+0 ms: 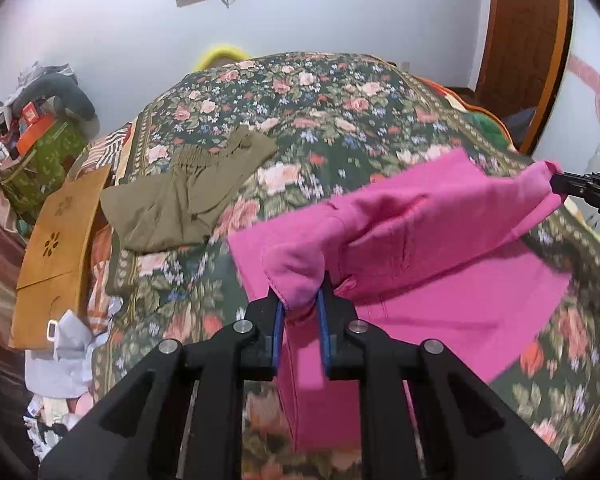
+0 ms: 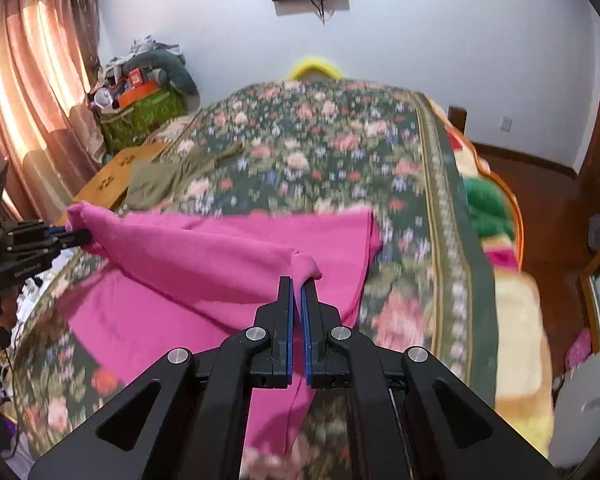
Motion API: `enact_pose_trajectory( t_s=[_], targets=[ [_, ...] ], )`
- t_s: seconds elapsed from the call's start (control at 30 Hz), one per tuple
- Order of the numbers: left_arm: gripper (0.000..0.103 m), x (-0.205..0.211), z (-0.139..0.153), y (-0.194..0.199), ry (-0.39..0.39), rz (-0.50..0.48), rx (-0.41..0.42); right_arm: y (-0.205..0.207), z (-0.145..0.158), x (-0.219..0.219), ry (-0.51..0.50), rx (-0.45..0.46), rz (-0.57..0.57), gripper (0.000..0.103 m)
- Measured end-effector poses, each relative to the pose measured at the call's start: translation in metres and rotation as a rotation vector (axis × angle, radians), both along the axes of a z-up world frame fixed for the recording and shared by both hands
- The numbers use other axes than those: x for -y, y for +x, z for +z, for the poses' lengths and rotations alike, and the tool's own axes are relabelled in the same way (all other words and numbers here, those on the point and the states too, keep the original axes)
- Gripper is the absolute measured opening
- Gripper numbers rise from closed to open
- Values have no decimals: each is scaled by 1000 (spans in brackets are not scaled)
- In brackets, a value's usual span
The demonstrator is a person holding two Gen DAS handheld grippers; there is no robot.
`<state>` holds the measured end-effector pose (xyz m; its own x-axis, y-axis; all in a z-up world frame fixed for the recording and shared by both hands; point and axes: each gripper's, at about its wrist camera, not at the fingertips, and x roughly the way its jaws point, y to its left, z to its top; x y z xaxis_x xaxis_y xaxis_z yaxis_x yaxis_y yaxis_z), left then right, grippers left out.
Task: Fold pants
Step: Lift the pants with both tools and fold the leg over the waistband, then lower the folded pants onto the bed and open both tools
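Bright pink pants lie on the floral bedspread, one edge lifted between my two grippers. My left gripper is shut on one corner of the lifted edge. My right gripper is shut on the other corner; it shows at the right edge of the left wrist view. The left gripper shows at the left of the right wrist view. The pink pants sag between the two grips, with the lower layer flat on the bed.
Olive-green pants lie crumpled at the bed's far left, also in the right wrist view. A wooden board leans beside the bed. A cluttered green-covered stand and curtains are at left. A wooden door is at right.
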<state>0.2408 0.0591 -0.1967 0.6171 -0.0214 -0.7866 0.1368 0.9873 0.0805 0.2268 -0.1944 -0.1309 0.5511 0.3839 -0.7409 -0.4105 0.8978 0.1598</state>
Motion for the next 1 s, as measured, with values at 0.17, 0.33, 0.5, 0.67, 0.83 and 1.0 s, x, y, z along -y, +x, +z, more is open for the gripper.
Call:
enact_pose_trajectory(
  t_s=[0.17, 0.33, 0.5, 0.67, 0.83, 1.0],
  targets=[
    [16, -3, -7, -21, -2, 11, -27, -24, -16, 8, 13, -60, -6, 4],
    [16, -7, -14, -41, 16, 30, -46, -45, -28, 10, -14, -93, 6, 6],
    [16, -12, -16, -54, -15, 55, -66, -59, -33, 9, -28, -122, 18, 7],
    [17, -15, -8, -67, -38, 54, -73, -70, -24, 11, -15, -120, 14, 10],
    [37, -12, 13, -75, -11, 59, -32, -79, -1, 2, -17, -44, 30, 33],
    [83, 7, 28, -75, 18, 15, 14, -81, 15, -23, -28, 8, 108, 61]
  ],
)
